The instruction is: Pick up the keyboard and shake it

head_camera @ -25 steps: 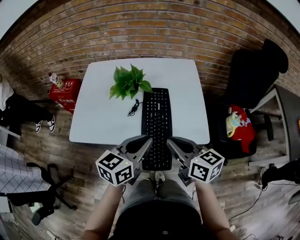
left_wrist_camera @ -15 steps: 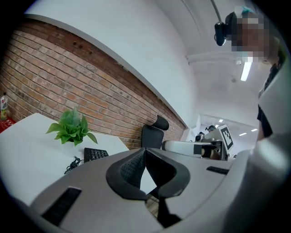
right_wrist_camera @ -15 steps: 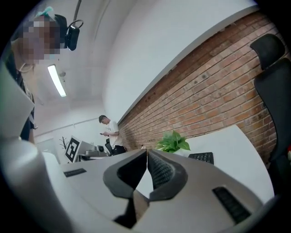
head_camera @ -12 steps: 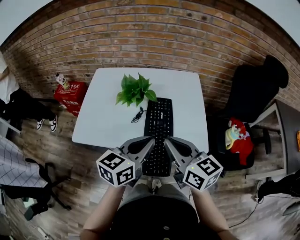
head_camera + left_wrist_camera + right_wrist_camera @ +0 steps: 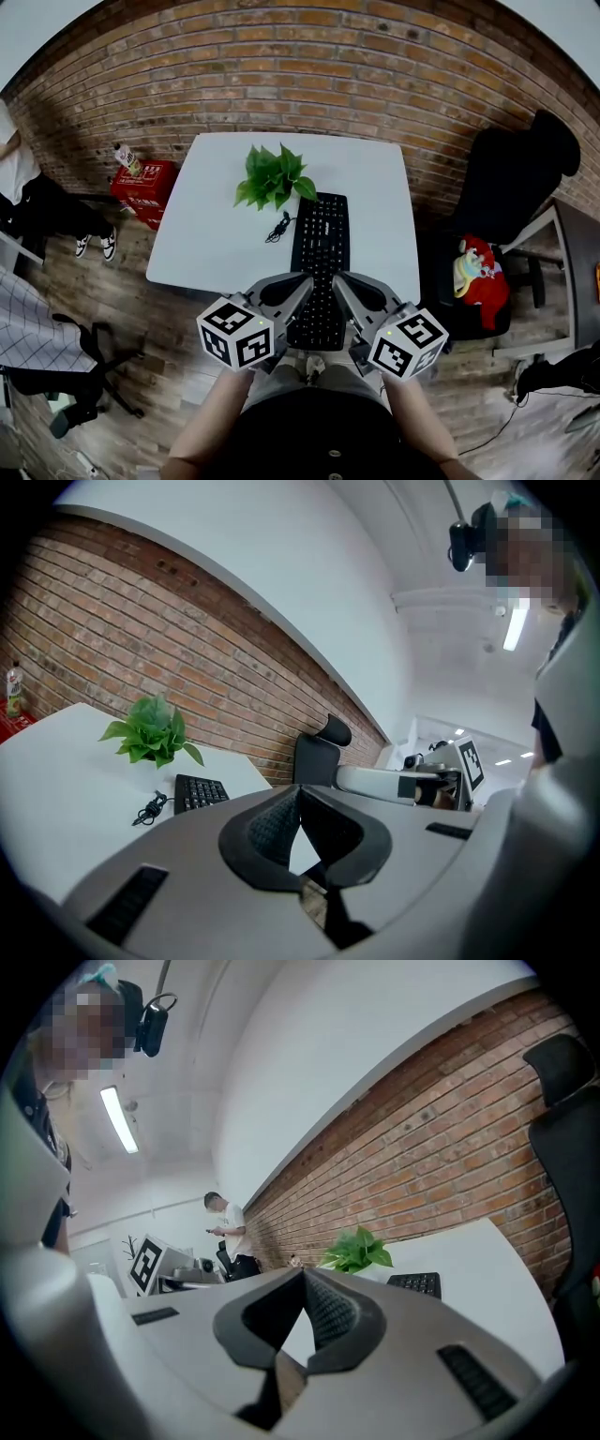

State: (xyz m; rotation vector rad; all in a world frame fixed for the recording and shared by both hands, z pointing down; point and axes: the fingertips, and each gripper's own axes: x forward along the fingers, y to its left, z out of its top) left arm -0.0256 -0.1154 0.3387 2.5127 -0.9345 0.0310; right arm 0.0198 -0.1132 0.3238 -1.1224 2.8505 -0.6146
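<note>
Two hand-held grippers hang shut over a desk set against a long brick wall (image 5: 309, 56), which runs far beyond both sets of fingers. A white table (image 5: 211, 234) spreads ahead of and below the fingertips. A black office chair (image 5: 511, 169) stands well off to the outer side of the right gripper (image 5: 339, 279), a red and yellow soft thing (image 5: 478, 267) on a seat below it.

The black keyboard (image 5: 322, 234) lies lengthwise on the table, running away from the person. From the head view, the left gripper (image 5: 305, 281) and the right gripper flank its near half, fingertips angled in toward each other. The keyboard's near end shows past the table's front edge.

In the left gripper view the left gripper's (image 5: 298, 789) fingers are clenched tip to tip with nothing between them. The keyboard's (image 5: 197, 792) far end shows beyond and to their left. In the right gripper view the right gripper's (image 5: 302, 1274) fingers are likewise pressed together and empty, the keyboard (image 5: 417, 1283) beyond and to their right.

A leafy green plant (image 5: 274, 178) sits past the left fingertips, just beside the keyboard's far end. A red crate (image 5: 142, 187) stands on the floor well to the outer side of the left fingers, a bottle (image 5: 127, 157) on top. A small coiled black cable (image 5: 275, 228) lies between plant and left fingertips, just beside the keyboard.
</note>
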